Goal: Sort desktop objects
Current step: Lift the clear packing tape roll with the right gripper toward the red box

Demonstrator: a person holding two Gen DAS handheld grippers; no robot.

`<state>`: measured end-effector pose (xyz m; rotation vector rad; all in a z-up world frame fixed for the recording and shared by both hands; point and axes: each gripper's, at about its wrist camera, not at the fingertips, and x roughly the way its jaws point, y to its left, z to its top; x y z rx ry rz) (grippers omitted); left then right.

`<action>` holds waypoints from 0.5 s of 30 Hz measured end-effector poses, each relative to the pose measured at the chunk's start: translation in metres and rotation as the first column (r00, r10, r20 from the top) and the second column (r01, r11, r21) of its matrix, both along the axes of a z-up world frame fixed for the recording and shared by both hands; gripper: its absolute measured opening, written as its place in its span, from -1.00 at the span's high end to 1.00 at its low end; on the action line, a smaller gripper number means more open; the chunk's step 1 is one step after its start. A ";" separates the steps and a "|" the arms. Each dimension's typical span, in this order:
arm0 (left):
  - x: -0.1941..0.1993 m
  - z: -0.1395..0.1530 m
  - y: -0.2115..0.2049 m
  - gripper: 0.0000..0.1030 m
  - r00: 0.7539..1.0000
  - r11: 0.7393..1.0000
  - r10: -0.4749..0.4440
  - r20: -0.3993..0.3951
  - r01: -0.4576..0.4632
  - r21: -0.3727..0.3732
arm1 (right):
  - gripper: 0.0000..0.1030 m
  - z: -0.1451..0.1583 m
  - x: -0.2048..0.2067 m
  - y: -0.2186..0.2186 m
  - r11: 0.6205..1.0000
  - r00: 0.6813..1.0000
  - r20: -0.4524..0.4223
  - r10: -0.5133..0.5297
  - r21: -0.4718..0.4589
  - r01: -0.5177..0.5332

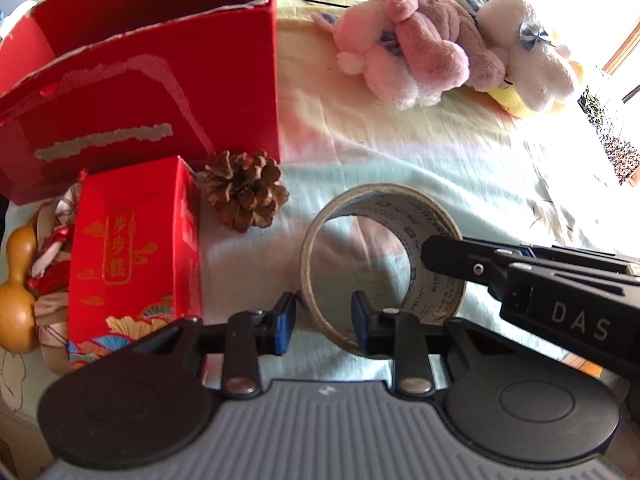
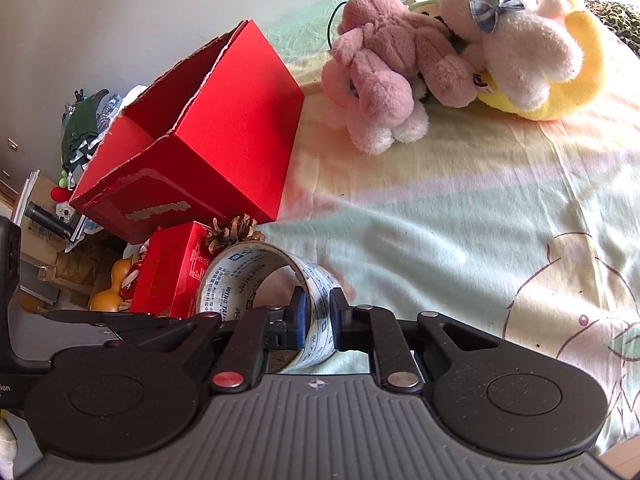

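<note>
Tape roll (image 1: 382,264) stands on edge on the sheet-covered table (image 1: 460,168), between both tools. Right gripper (image 2: 318,320) has its 2 fingers nearly closed, pinching the roll's wall. Left gripper (image 1: 324,320) fingers straddle the roll's near rim, a gap showing on the left side; cannot tell if it grips. Small red box (image 1: 136,256) half hides a gourd (image 1: 16,300). Pine cone (image 1: 244,196) sits by the torn big red box (image 1: 160,92), cut off at the left edge. Plush toys (image 1: 448,48) piled behind, faces unclear.
</note>
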<state>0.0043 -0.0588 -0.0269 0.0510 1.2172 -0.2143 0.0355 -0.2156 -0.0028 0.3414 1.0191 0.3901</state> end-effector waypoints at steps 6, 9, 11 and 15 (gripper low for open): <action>-0.002 0.015 -0.003 0.45 0.999 0.999 -0.036 0.038 0.036 -0.010 | 0.74 0.012 -0.008 -0.006 1.000 0.998 0.054 -0.021 0.015 0.020; -0.002 0.028 -0.007 0.46 0.996 0.998 -0.063 0.065 0.064 -0.013 | 0.74 0.024 -0.014 -0.010 0.999 0.993 0.111 -0.031 0.014 0.030; -0.003 0.039 -0.013 0.46 0.993 0.997 -0.082 0.091 0.083 -0.009 | 0.74 0.036 -0.016 -0.012 0.999 0.986 0.160 -0.038 0.006 0.037; -0.002 0.067 -0.021 0.47 0.976 0.993 -0.115 0.186 0.119 -0.006 | 0.73 0.060 -0.014 -0.018 0.998 0.969 0.240 -0.063 0.020 0.060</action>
